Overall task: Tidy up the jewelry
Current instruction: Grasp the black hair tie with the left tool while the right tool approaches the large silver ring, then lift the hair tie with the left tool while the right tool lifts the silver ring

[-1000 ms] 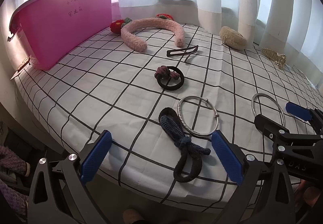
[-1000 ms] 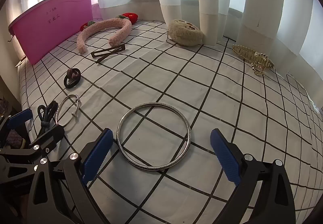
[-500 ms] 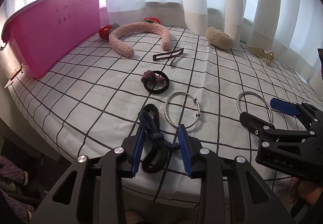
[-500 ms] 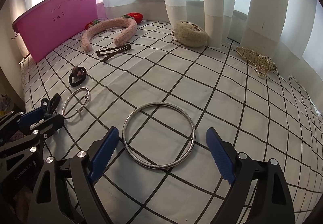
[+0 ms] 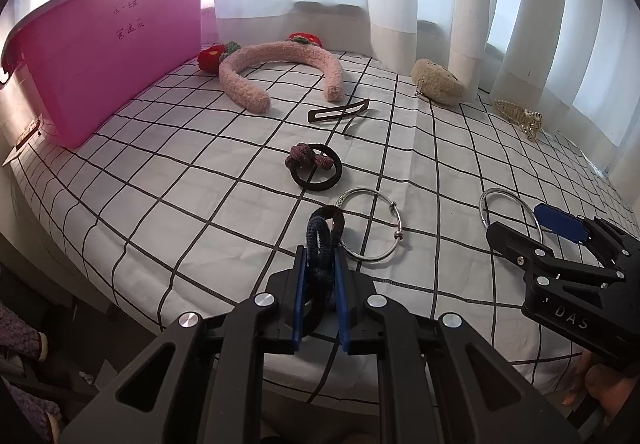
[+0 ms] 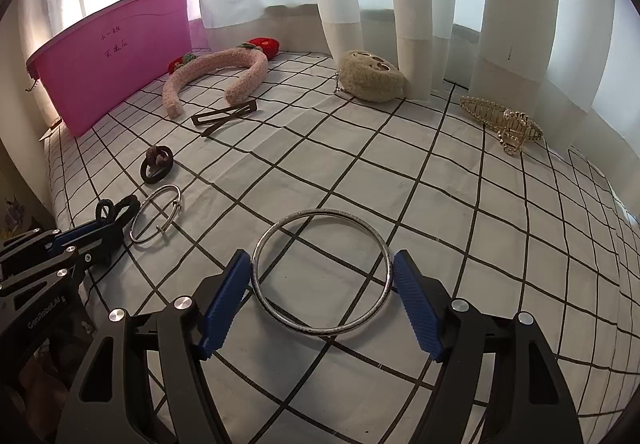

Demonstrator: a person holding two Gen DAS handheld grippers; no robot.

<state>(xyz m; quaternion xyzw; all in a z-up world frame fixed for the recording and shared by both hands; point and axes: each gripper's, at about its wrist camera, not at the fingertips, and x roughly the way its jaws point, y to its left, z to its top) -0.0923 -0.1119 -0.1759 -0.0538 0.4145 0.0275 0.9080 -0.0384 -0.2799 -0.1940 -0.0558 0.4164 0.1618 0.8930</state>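
Left wrist view showed the left gripper (image 5: 320,276) pinching the dark hair tie (image 5: 323,240), its loop pointing forward, just beside the clasp bracelet (image 5: 370,224), while the right gripper (image 6: 322,298), fingers spread, straddled the plain silver bangle (image 6: 322,270) lying flat between them.

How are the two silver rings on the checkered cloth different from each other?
The plain bangle is a bigger, unbroken circle; the clasp bracelet looks smaller and thinner, with little beads where its ends cross. The plain bangle lies between the open right gripper fingers; the clasp bracelet lies beside the left gripper, which is shut on a dark hair tie. Both are silver and lie flat.
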